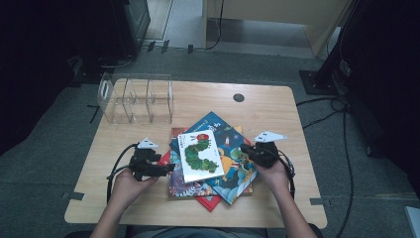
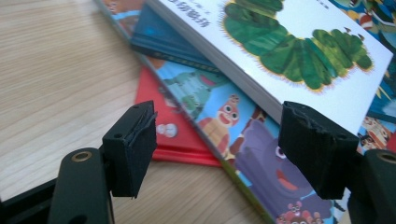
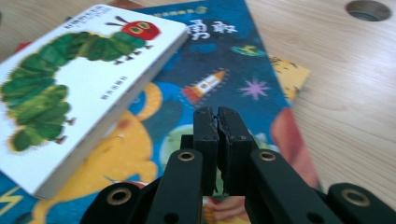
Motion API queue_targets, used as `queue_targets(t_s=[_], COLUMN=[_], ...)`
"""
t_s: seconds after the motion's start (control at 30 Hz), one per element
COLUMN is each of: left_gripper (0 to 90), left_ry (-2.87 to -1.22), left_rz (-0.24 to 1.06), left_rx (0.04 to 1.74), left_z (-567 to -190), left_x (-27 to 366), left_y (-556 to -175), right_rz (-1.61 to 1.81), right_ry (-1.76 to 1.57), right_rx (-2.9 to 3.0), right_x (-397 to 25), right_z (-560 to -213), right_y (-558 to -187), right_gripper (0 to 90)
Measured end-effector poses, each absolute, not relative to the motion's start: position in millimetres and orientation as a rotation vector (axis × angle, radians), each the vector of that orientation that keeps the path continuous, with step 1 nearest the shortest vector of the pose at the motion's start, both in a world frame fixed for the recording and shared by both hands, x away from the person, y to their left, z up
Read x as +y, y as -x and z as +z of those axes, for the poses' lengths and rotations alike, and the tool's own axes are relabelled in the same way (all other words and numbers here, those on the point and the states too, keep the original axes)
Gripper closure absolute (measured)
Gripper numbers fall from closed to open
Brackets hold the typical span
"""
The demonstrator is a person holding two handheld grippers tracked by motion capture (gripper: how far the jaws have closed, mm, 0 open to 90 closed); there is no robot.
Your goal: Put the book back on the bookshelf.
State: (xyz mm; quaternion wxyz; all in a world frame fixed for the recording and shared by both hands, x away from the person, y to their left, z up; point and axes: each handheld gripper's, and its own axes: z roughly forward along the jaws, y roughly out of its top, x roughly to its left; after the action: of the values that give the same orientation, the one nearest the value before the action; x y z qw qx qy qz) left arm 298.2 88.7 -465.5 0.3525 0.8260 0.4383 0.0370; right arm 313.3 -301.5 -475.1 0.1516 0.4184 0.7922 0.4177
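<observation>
Dark carpet and cables ring a light wooden table (image 1: 277, 106), and toward its 10 o'clock corner a clear acrylic rack (image 1: 136, 99) with upright dividers stands with nothing in its slots. At the middle of the table lies a loose pile of picture books, still flat. On top sits the white caterpillar book (image 1: 199, 154); under it is a blue space book (image 1: 233, 148) and, lowest, a red book (image 2: 161, 121) whose corner sticks out toward 7 o'clock.

From where I stand, nothing looks filed yet. The left gripper (image 1: 163, 169) sits just beside the pile at its 9 o'clock edge, jaws spread wide around the caterpillar book's near corner without clamping it. The right gripper (image 1: 246, 148) rests over the space book at 3 o'clock, jaws pressed together and pinching nothing. I judge the job barely begun: each book still has to be lifted and stood in the rack.
</observation>
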Motion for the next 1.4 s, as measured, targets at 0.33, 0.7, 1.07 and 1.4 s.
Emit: queue_targets(t_s=[0.33, 0.7, 1.07, 1.4], left_gripper=[28.8, 27.2, 27.2, 27.0], left_ry=[-2.185, -2.202, -2.186, -2.184], left_rz=[-0.006, -0.052, -0.105, -0.103], left_rx=[1.101, 1.111, 1.122, 1.147], left_z=[-470, -475, -478, -477], left_x=[63, 50, 45, 47], left_y=[-299, -303, -304, -305], right_rz=[1.266, 1.217, 1.18, 1.223], right_ry=[-1.178, -1.082, -1.08, -1.069], right_rx=[2.293, 2.442, 2.489, 2.538], right_x=[-287, -256, -243, -238], right_z=[-479, -486, -490, -491], right_y=[-308, -306, -305, -303], right_gripper=[86.7, 86.8, 90.0, 90.0])
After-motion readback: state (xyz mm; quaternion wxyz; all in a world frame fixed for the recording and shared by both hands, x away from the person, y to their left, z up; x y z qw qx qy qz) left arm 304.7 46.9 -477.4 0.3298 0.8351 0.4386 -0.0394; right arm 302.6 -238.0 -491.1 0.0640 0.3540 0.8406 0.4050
